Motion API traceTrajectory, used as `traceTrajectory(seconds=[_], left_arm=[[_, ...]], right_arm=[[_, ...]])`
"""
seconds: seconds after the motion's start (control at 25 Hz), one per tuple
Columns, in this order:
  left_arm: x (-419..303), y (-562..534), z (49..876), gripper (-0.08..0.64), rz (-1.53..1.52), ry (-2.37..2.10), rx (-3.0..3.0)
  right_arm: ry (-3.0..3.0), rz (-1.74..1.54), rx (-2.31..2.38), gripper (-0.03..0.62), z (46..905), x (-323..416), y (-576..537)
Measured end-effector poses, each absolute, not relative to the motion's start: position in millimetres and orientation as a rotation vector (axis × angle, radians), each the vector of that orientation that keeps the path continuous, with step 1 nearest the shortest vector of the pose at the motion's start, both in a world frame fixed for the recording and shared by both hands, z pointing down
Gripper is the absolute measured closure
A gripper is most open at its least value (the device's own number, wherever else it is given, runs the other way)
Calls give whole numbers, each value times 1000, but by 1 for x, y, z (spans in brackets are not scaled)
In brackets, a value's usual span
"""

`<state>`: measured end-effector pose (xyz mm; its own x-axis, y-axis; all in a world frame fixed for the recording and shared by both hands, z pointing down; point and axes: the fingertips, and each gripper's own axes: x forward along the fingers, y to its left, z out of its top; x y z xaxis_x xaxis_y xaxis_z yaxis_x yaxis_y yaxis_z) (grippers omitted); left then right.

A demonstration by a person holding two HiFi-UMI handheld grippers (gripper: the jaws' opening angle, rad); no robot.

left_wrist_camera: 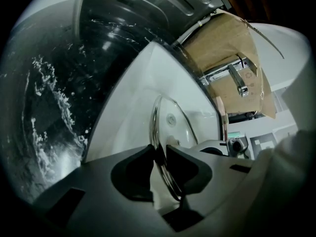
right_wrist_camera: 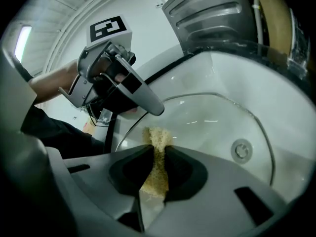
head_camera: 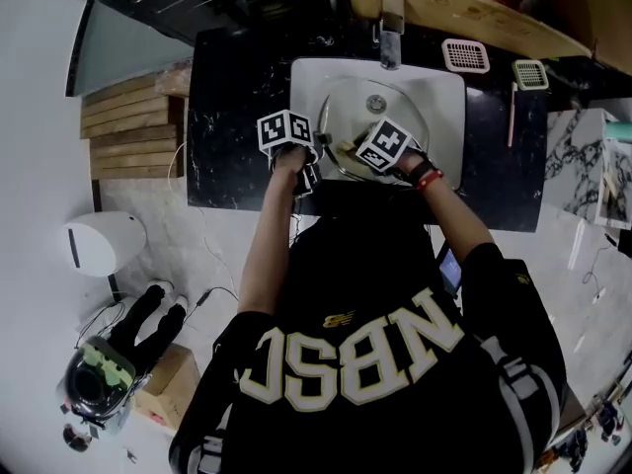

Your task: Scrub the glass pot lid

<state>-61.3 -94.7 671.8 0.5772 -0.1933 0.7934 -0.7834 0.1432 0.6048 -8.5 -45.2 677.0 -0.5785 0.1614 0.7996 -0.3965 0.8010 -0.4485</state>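
Observation:
A glass pot lid [left_wrist_camera: 173, 125] with a metal rim stands on edge over the white sink [head_camera: 439, 97]. My left gripper [left_wrist_camera: 159, 151] is shut on the lid's rim at its near edge. My right gripper [right_wrist_camera: 159, 152] is shut on a yellow sponge [right_wrist_camera: 157, 138], whose upper end rests against the lid's glass [right_wrist_camera: 212, 127]. In the right gripper view the left gripper [right_wrist_camera: 118, 83] shows at the lid's far left edge. From the head view both marker cubes, left [head_camera: 286, 131] and right [head_camera: 385, 144], hang over the basin, hiding most of the lid.
A chrome faucet [head_camera: 391, 38] rises behind the basin, whose drain [head_camera: 375, 103] lies in the middle. Black marbled countertop [head_camera: 232, 117] flanks the sink. A pink strainer [head_camera: 465, 55] and a green one [head_camera: 530, 73] lie at the back right; wooden boards [head_camera: 128, 117] sit left.

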Motion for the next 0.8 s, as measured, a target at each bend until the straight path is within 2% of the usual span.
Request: traceTrajectory(seconds=[0.4,0.8], left_arm=[[-64,-92,678,466,590,-937,1359],[-62,-91,679,466,588,-923,1353]], right_arm=[[-2115,569,285,514,691,-25,-86],[-2105,516,522,517,717,-7,-146]])
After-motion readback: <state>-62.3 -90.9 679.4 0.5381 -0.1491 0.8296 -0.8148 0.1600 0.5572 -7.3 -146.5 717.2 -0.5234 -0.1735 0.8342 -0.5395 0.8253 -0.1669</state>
